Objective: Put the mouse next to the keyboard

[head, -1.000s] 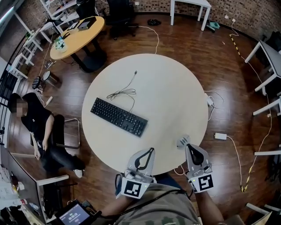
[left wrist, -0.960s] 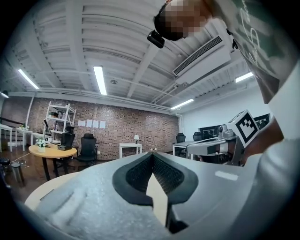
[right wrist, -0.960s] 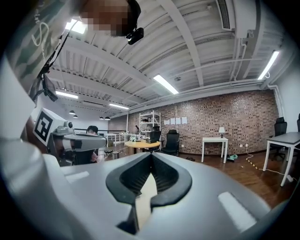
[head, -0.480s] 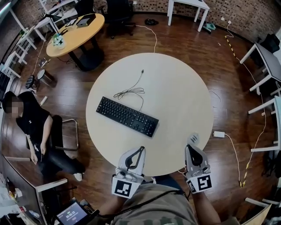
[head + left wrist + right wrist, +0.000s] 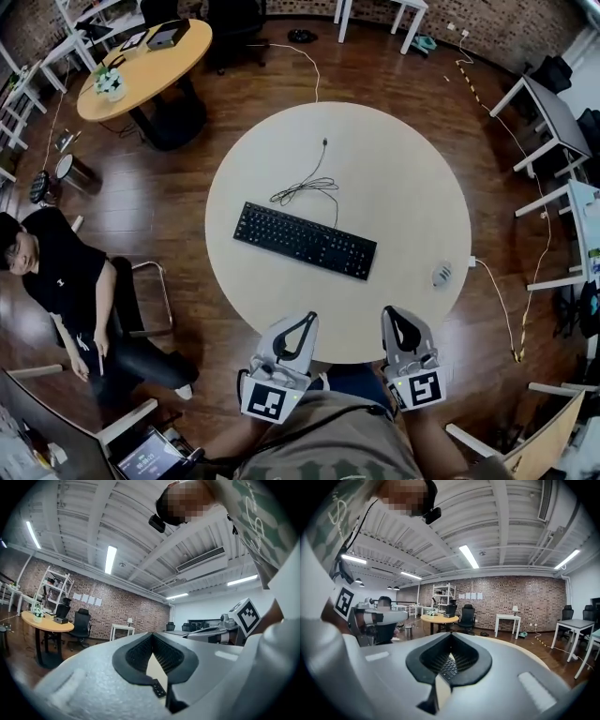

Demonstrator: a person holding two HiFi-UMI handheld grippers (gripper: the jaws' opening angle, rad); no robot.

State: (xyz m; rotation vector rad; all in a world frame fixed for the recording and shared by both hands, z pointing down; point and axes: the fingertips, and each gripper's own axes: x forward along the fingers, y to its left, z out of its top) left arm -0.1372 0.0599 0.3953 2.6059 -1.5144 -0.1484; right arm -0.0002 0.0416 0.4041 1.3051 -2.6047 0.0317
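Note:
A black keyboard (image 5: 305,241) lies across the middle of the round cream table (image 5: 394,169), its coiled cable (image 5: 305,187) trailing toward the far side. A small grey mouse (image 5: 442,275) sits near the table's right edge, well to the right of the keyboard. My left gripper (image 5: 308,320) hangs over the table's near edge, shut and empty. My right gripper (image 5: 387,315) is beside it, also shut and empty, to the left of the mouse and nearer to me. The right gripper view shows keyboard keys (image 5: 449,667) through the gap behind the closed tips (image 5: 451,634). The left gripper (image 5: 152,634) has its tips together.
A person in black (image 5: 66,277) sits on a chair left of the table. An orange round table (image 5: 141,61) stands at the back left. White desks (image 5: 553,122) line the right side. A cable and adapter (image 5: 472,262) lie on the wooden floor by the table's right edge.
The head view has swung, so the table sits further right in the picture. The mouse, earlier just by my right gripper's tip, now lies further off to its right. Both grippers stay shut.

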